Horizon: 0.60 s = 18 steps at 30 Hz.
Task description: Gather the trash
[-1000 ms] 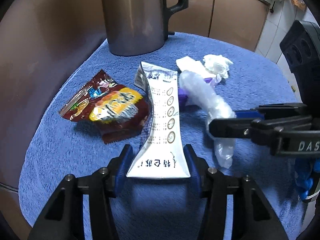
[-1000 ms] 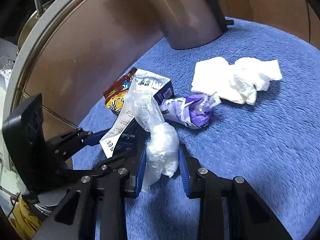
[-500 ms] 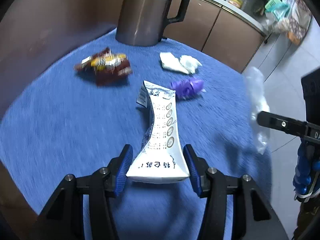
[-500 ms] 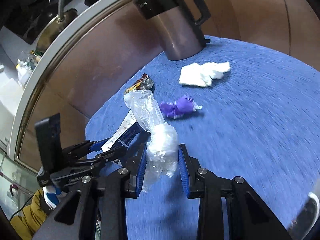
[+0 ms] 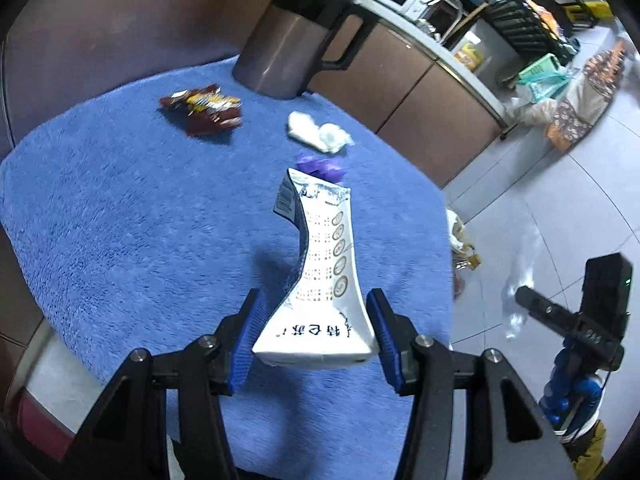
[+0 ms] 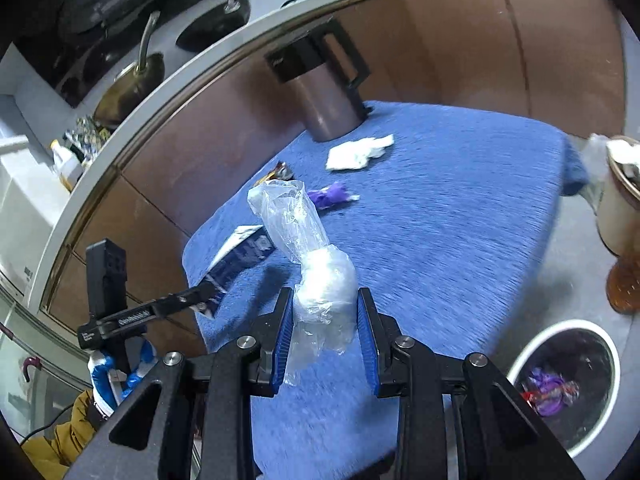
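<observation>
Jaws: your left gripper (image 5: pixel 316 340) clamps the crushed white milk carton (image 5: pixel 320 292); your right gripper (image 6: pixel 324 340) pinches the clear crumpled plastic bag (image 6: pixel 312 264). Both have lifted off the blue fleece tabletop (image 6: pixel 440 220); the white-rimmed bin (image 6: pixel 568 388) comes next.

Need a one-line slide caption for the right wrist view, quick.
Right tool shut on a clear plastic bag above the blue mat, bin on the floor below right.

Our left wrist view looks steeply down along its tool (image 5: pixel 316 340), near above the blue desk (image 5: pixel 120 208), our right wrist view (image 6: pixel 324 336) likewise, both share the kettle (image 5: pixel 288 52) far off.
</observation>
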Motion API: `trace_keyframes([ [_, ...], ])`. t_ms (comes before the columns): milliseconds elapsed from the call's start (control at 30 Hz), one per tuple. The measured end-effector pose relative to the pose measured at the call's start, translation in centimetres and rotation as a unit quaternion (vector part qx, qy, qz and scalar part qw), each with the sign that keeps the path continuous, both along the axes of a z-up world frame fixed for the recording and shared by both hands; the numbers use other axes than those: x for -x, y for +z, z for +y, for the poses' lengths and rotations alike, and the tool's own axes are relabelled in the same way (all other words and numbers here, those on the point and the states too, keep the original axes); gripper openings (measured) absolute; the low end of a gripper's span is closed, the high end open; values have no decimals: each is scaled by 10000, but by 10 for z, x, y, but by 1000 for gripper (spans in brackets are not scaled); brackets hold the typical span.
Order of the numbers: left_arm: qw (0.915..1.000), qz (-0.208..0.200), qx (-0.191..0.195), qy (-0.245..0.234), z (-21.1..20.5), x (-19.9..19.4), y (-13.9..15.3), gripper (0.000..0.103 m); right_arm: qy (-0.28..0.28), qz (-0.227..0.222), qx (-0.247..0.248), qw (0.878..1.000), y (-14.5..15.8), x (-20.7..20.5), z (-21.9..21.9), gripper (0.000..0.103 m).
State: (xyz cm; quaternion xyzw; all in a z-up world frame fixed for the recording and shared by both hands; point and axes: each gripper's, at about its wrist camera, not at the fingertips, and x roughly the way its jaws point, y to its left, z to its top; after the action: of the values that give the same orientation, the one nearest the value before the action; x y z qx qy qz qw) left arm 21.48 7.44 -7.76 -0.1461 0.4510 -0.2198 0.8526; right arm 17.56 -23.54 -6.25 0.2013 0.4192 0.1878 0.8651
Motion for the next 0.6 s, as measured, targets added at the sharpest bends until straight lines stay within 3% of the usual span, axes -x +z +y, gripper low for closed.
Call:
trace_keyframes([
  [300, 9960, -320, 38, -830, -82, 24, 35, 50, -883, 51, 81, 9960, -12, 57, -81, 31],
  [600, 9782, -69, -165, -2070, -213, 36, 15, 50, -1989, 634, 480, 9768, -73, 94, -169, 31],
])
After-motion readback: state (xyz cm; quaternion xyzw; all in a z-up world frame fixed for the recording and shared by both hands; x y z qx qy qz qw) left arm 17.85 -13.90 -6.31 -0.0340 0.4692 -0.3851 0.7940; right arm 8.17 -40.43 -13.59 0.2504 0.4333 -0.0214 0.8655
